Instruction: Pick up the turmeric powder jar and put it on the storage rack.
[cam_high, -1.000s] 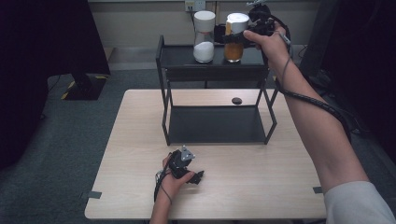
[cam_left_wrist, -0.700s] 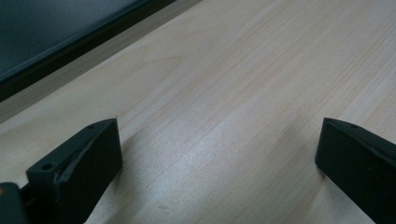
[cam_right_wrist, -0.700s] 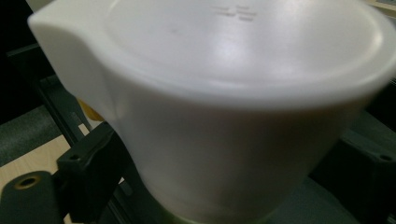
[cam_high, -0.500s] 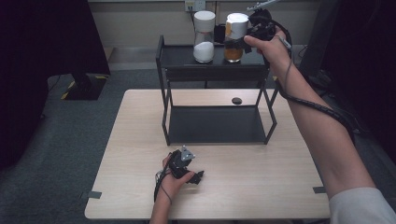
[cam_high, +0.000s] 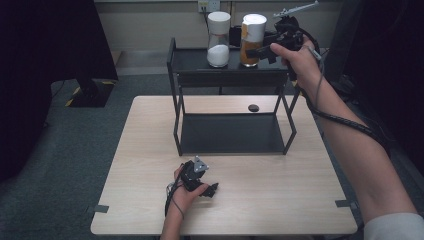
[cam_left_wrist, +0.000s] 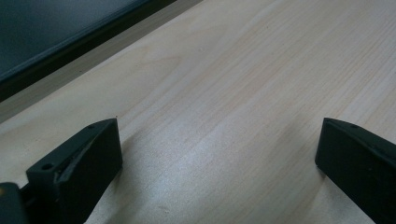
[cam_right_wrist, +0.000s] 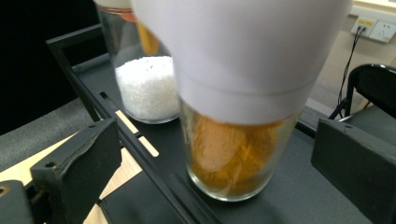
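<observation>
A glass jar of orange contents (cam_high: 251, 42) with a white lid stands on the top shelf of the black rack (cam_high: 230, 80), next to a white-lidded jar of white grains (cam_high: 218, 40). My right gripper (cam_high: 259, 51) hovers at the orange jar's right side. Its jaws have just been opening and now stand wide. In the right gripper view the orange jar (cam_right_wrist: 233, 158) sits upright ahead of the gap of that gripper (cam_right_wrist: 219, 135), with neither pad touching it. My left gripper (cam_high: 210, 190) rests on the table near the front edge, open (cam_left_wrist: 219, 140) over bare wood.
A small dark round object (cam_high: 253, 107) lies on the wooden table (cam_high: 300, 190) behind the rack's lower shelf (cam_high: 232, 132). The white-grain jar (cam_right_wrist: 147, 86) is close to the orange one. A wall socket and cable (cam_high: 207, 7) are behind the rack.
The right gripper's jaws have opened off the orange jar, and the hand has drawn back to the right and slightly down. The jar stays on the shelf. The left hand has not moved.
</observation>
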